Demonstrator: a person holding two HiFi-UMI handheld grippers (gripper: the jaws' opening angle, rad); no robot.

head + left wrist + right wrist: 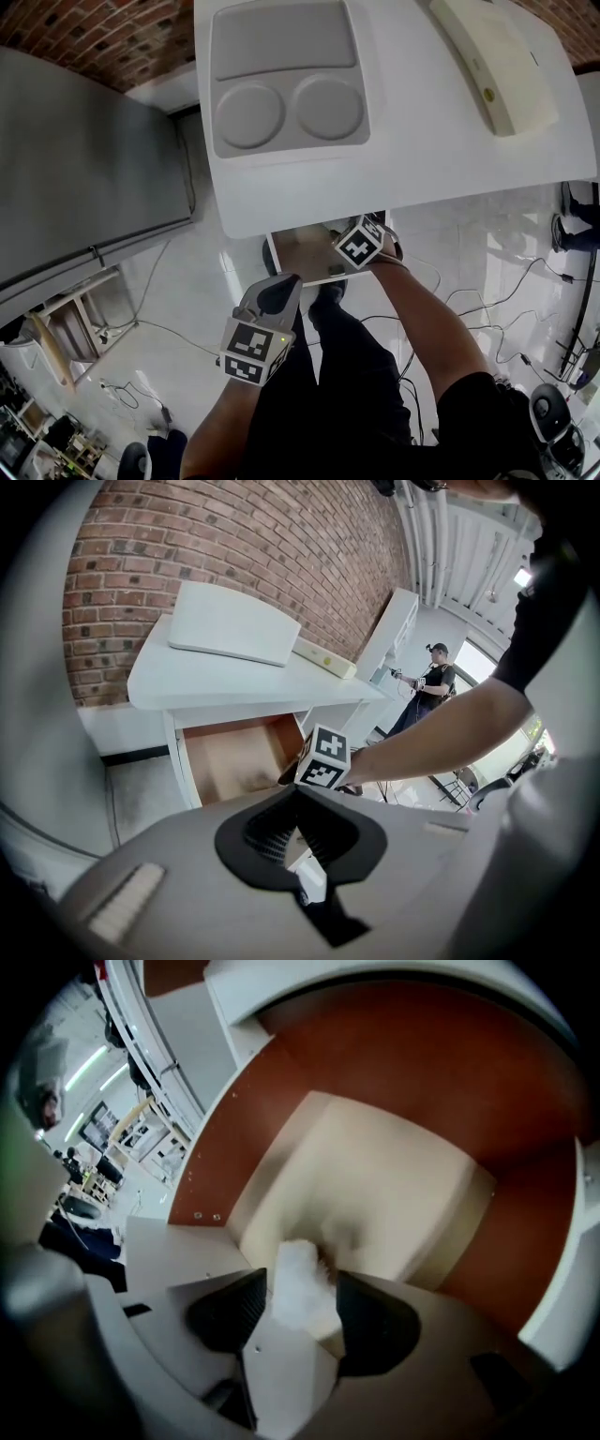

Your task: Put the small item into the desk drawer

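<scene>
A white desk (403, 159) has its drawer (298, 251) pulled out under the front edge. My right gripper (343, 247) reaches down into that drawer. In the right gripper view its jaws (302, 1277) stand wide, and a small white item (298, 1299), blurred, sits between them just above the pale drawer floor (384, 1180); I see no pad pressing on it. My left gripper (272, 292) hangs lower, in front of the drawer by the person's legs, its jaws (298, 803) shut with nothing in them. From the left gripper view the open drawer (230, 757) and the right gripper's marker cube (324, 758) are visible.
On the desk lie a grey tray (281, 80) with two round recesses and a long cream object (487, 61). A grey cabinet (80, 159) stands to the left. Cables (497, 309) trail over the white floor. A person (433, 677) stands far off.
</scene>
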